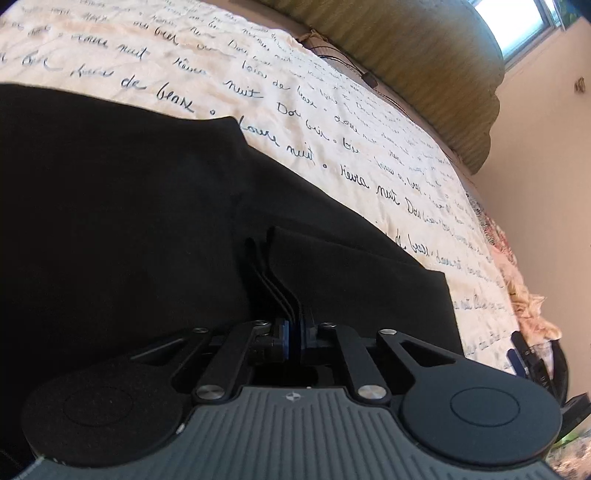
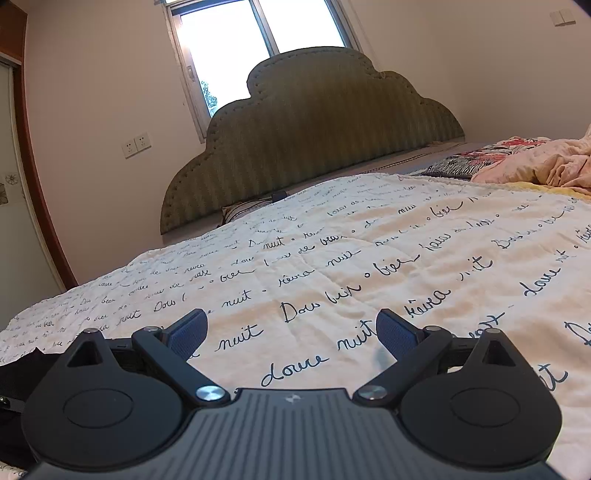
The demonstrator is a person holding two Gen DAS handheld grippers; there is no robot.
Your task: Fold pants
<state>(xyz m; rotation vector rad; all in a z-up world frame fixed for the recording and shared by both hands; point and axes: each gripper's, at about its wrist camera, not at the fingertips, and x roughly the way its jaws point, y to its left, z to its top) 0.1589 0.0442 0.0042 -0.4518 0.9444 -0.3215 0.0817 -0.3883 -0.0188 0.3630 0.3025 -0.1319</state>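
Cream quilted bedspread [image 2: 369,258] printed with dark cursive script covers the bed in both views. Olive ribbed upholstered headboard [image 2: 314,140] with a scalloped top stands at the far end, a bright window [image 2: 258,33] behind it. Crumpled pink floral bedding [image 2: 535,162] is heaped at the far right edge of the bed, well apart from the work area. White wall sockets [image 2: 136,144] sit left of the headboard.

Black fabric pants [image 1: 129,221] lie spread on the bedspread, filling the lower left of the left wrist view. Left gripper [image 1: 294,328]: blue pads drawn together, pinching several stacked edges of the pants.

Right gripper [image 2: 291,332]: fingers wide apart, nothing between them, only bare bedspread ahead. A dark scrap of the pants shows at its lower left.

No containers seen.
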